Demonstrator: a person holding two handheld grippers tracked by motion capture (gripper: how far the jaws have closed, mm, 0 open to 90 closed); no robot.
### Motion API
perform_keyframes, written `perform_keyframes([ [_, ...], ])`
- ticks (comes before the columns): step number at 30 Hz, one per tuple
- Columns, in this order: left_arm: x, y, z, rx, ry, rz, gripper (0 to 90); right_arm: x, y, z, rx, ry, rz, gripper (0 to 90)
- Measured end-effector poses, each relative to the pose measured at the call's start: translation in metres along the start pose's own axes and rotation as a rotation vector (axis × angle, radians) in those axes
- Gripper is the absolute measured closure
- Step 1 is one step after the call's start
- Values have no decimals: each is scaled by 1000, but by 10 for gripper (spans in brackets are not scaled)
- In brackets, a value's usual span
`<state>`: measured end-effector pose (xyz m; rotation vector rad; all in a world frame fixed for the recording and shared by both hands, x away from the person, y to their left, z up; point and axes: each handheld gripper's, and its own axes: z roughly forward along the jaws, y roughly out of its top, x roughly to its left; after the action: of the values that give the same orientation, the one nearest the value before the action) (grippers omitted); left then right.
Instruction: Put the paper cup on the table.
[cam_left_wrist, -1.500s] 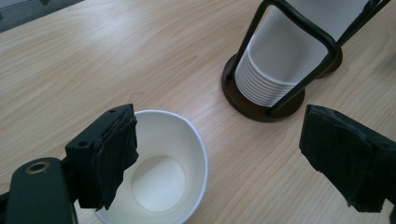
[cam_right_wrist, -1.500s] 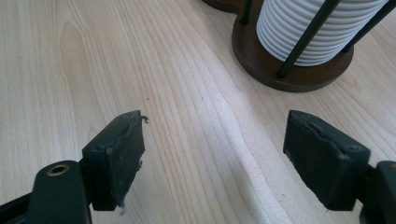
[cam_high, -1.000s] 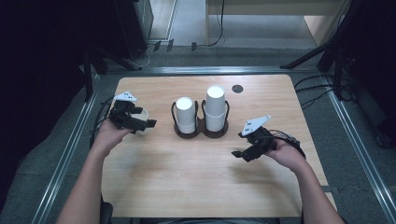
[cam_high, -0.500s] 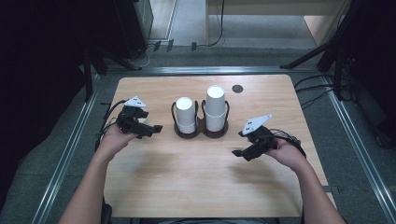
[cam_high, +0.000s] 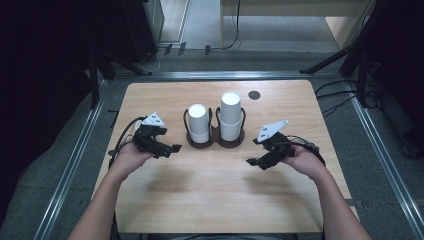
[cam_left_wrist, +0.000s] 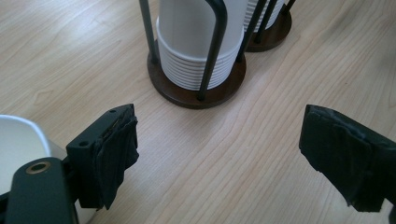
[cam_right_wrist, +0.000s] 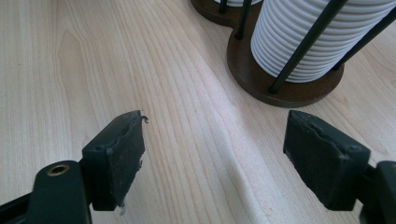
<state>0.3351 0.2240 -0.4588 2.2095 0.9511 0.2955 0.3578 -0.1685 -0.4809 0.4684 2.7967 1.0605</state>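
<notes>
In the left gripper view, the nearer stack of paper cups (cam_left_wrist: 198, 51) is cut off at the top edge, so its height cannot be seen there. The second stack (cam_left_wrist: 266, 14) behind it shows just a sliver at the same edge. A white object (cam_left_wrist: 21, 149) at the lower left is half hidden behind the left tongs (cam_left_wrist: 236, 154) and cropped by the edge; what it is cannot be told. In the right gripper view, the ribbed cup stack (cam_right_wrist: 313, 37) is also cut off at the top. In the high view, a small dark round spot (cam_high: 254, 94) on the tabletop (cam_high: 210, 200) is too small to identify.
</notes>
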Motion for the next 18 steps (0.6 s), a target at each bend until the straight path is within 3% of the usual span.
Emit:
perform_keyframes([
  [7, -20, 0, 8, -3, -10, 48, 99, -1, 1, 0, 3, 3, -5, 207],
  [18, -41, 5, 20, -8, -37, 94, 90, -1, 0, -1, 2, -3, -9, 208],
])
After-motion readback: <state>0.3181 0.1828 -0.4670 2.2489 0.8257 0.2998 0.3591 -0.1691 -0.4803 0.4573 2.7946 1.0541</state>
